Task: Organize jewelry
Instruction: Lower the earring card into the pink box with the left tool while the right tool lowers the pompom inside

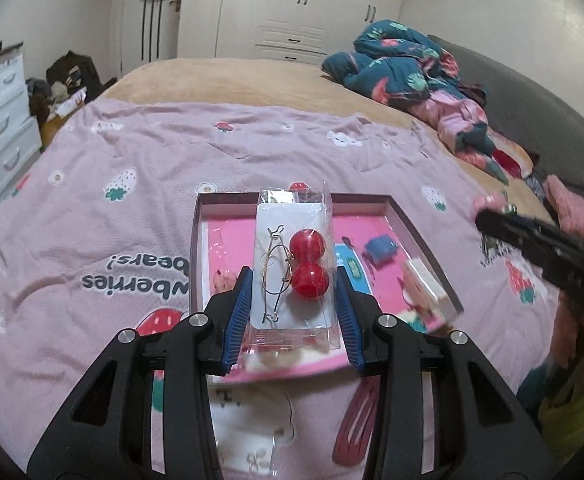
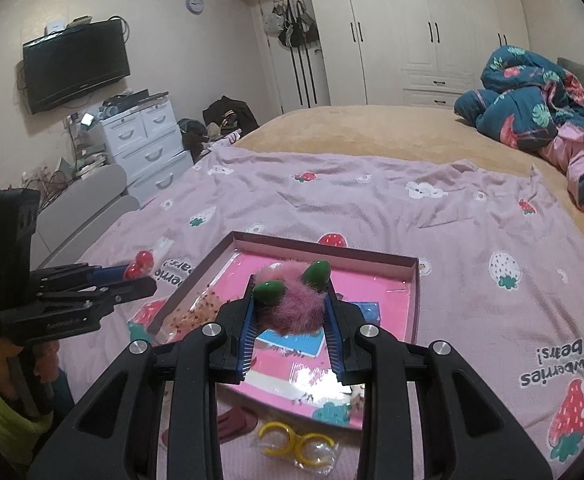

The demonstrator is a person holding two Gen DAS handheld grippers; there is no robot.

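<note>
We list: left gripper (image 1: 292,276) clamped on a clear plastic packet of red ball earrings (image 1: 294,268), frame centre; right gripper (image 2: 290,312) closed on a pink fluffy green-stone earring pair (image 2: 292,294); both above the shallow pink-lined cardboard tray (image 2: 415,300), open pink strawberry-print bedspread (image 2: 372,200) beyond its rims.

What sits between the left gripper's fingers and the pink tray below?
A clear packet with red ball earrings, clamped in the left gripper; past it only the pink tray. The left wrist view shows this.
</note>
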